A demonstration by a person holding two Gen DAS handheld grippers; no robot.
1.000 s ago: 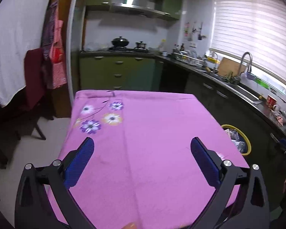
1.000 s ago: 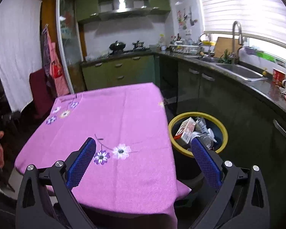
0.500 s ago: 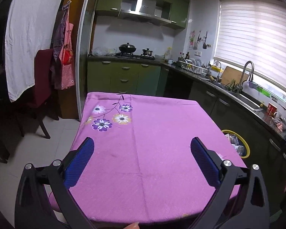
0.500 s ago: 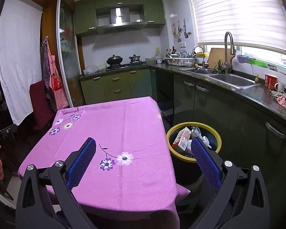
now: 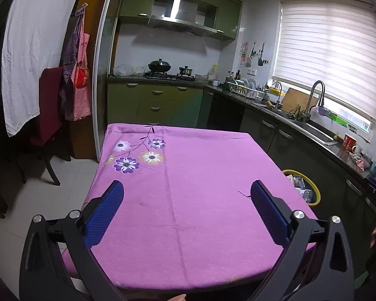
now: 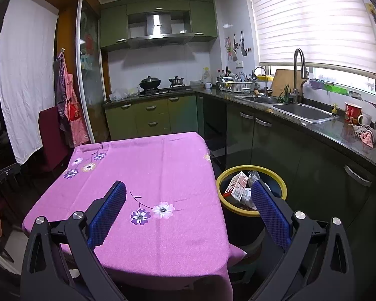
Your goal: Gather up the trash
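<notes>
Left gripper [image 5: 186,190] and right gripper [image 6: 188,192]: jaws spread wide, holding nothing. Risk: a low pass snags the tablecloth [image 6: 148,165] beside the bin [image 6: 253,173].

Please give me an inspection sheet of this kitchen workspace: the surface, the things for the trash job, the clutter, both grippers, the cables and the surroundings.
Surface: table with purple flowered cloth; no loose item seen on it.
Job's things: yellow-rimmed trash bin on the floor beside the table's right edge, holding a carton and other packaging.
Clutter: nothing seen on the table; red cup and crumpled cloth on the counter.
Grippers: left gripper open and empty above the table; right gripper open and empty, its right finger in front of the bin.
Cables: nothing seen.
Surroundings: sink, stove with wok, dish rack, hanging aprons.
</notes>
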